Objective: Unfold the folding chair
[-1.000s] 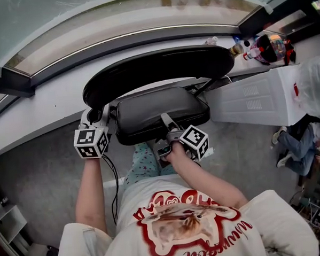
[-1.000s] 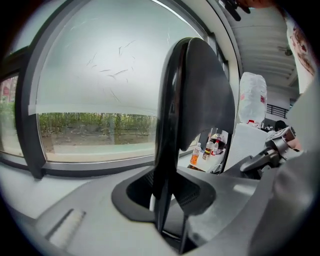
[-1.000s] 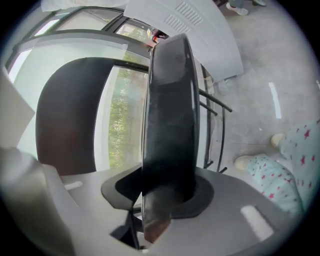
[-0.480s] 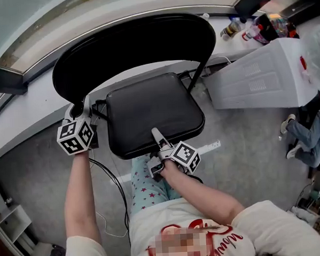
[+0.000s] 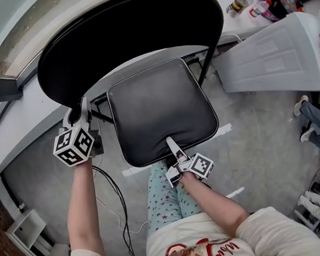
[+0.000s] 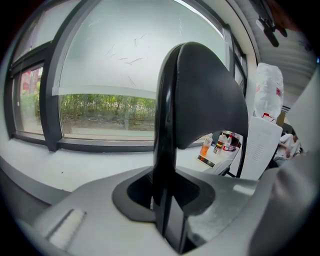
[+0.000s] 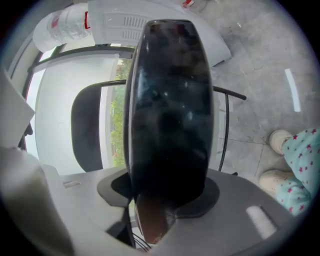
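The black folding chair stands open, its padded seat (image 5: pixel 161 108) lying about flat and its curved backrest (image 5: pixel 128 35) rising behind it. My left gripper (image 5: pixel 77 112) is shut on the backrest's left edge; in the left gripper view that edge (image 6: pixel 200 100) runs up from between the jaws of this gripper (image 6: pixel 167 200). My right gripper (image 5: pixel 173 146) is shut on the seat's front edge. In the right gripper view the seat (image 7: pixel 170 110) fills the gap of that gripper (image 7: pixel 160 200), with the backrest (image 7: pixel 87 127) behind.
A white ribbed appliance (image 5: pixel 274 54) lies right of the chair. Bottles (image 5: pixel 250 5) stand on the window sill (image 5: pixel 20 121). A black cable (image 5: pixel 112 191) trails on the grey floor by my star-patterned trousers (image 5: pixel 166 199). Another person's legs (image 5: pixel 314 116) show at the right edge.
The seat has swung down and forward with my right gripper, from nearly folded to flat. The backrest now stands farther from the seat, with my left gripper still on its edge.
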The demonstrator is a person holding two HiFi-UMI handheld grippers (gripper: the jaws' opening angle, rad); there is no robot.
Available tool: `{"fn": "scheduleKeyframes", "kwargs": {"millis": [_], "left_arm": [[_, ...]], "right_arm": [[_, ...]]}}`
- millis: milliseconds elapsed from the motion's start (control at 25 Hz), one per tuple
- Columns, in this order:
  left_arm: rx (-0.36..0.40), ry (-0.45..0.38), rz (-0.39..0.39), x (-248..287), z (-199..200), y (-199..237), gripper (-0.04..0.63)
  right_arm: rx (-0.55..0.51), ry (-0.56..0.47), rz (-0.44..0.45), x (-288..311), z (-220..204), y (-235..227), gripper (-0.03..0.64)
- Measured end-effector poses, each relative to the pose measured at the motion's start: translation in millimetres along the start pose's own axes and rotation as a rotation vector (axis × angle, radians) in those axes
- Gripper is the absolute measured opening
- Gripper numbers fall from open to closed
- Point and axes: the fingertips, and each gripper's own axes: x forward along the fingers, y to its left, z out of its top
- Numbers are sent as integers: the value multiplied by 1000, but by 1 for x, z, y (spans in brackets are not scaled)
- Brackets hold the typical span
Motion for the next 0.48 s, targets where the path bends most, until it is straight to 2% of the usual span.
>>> {"fn": "scheduleKeyframes", "kwargs": {"millis": [480], "left_arm": [[-43,-6,31,1,-29,3,84]], "right_arm": [[-9,-15,85,-15,-9,-59,241]]}}
